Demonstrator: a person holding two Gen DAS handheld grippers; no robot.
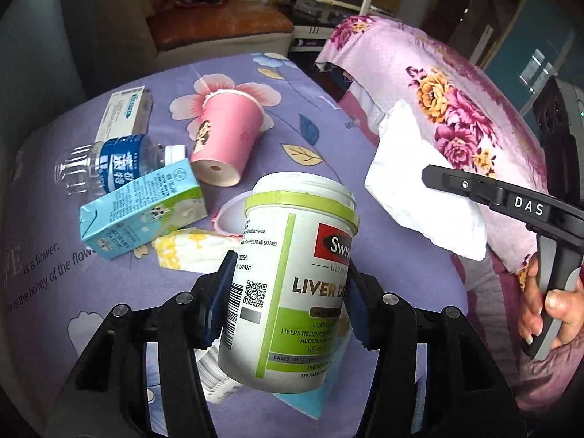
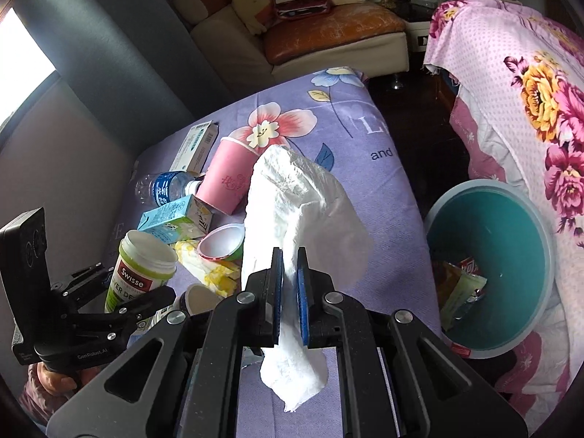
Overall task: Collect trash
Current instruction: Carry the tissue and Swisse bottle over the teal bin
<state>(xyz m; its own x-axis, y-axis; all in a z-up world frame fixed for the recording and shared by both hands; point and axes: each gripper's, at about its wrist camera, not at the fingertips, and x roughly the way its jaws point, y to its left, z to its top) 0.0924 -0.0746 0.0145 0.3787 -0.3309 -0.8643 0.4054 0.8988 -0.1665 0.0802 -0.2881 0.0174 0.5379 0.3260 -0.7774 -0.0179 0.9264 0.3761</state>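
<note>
Left wrist view: the left gripper (image 1: 288,292) is seen clamped on an open white supplement jar (image 1: 292,277), lifted clear of the purple bedcover (image 1: 328,116). In the right wrist view, the right gripper (image 2: 291,284) is closed narrowly on a crumpled white tissue (image 2: 292,204), also held off the cover.

Progress is judged partial. A teal bin (image 2: 511,219) stands on the floor just off the bedcover's right edge, and a few wrappers are already lying in it. Both held items are not yet over the bin.

Left on the cover, toward its far left corner, are a white carton box (image 1: 124,113), a clear water bottle (image 1: 109,164), a pink paper cup (image 1: 226,142) on its side and a blue milk carton (image 1: 142,208). Nearer the middle lie a small pink-rimmed tub (image 2: 222,242) and a yellow-printed napkin (image 1: 193,250).

A pink floral quilt (image 2: 529,91) is draped beside and partly over the bin's far rim; it is judged the main obstruction to a clean drop.
</note>
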